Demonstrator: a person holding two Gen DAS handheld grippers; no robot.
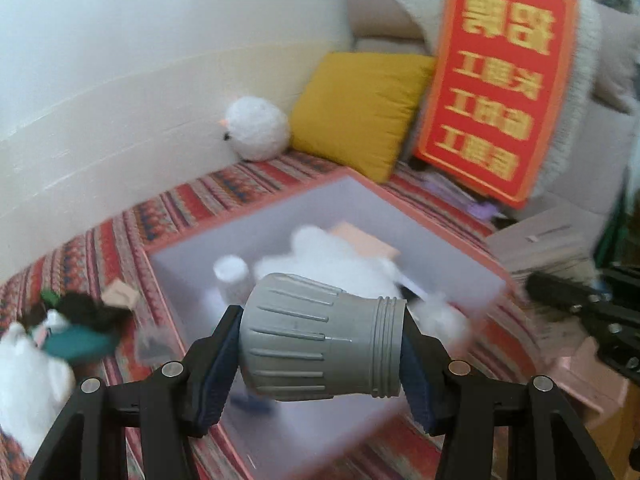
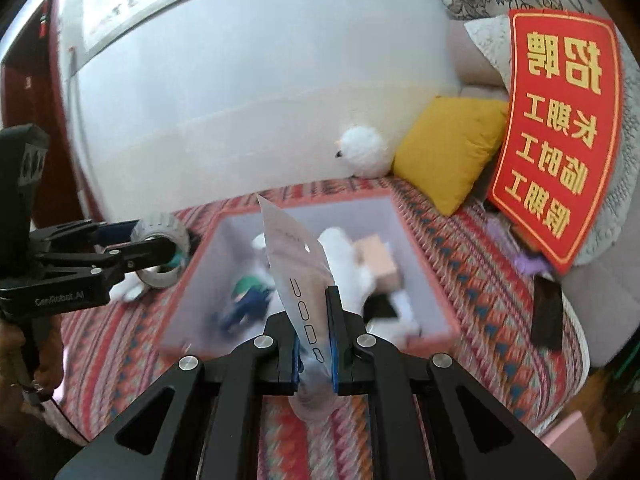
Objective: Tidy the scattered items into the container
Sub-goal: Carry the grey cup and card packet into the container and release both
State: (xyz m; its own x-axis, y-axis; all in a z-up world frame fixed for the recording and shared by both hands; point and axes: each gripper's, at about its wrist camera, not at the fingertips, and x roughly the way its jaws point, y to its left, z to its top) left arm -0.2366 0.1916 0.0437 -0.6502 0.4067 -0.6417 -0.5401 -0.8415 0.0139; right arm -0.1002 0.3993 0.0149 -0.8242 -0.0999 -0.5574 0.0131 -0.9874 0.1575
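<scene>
My left gripper (image 1: 316, 336) is shut on a grey ribbed cup (image 1: 320, 336), held sideways over the near edge of the pink-rimmed box (image 1: 360, 188). From the right wrist view the same left gripper (image 2: 156, 246) and grey cup (image 2: 162, 236) sit just left of the box (image 2: 420, 240). My right gripper (image 2: 314, 344) is shut on a flat pale packet (image 2: 294, 252) that stands up over the box's near edge. Inside the box lie a white plush (image 1: 332, 256), a white bottle (image 1: 232, 276), a tan carton (image 2: 376, 258) and a blue-green toy (image 2: 246, 300).
Left of the box lie a white plush (image 1: 28, 372), a dark and teal item (image 1: 80, 332) and a small packet (image 1: 150, 344) on the striped red cover (image 1: 100, 248). Behind stand a white fluffy ball (image 1: 256, 128), yellow cushion (image 1: 360, 112) and red sign (image 1: 500, 80). A black flat object (image 2: 546, 312) lies right.
</scene>
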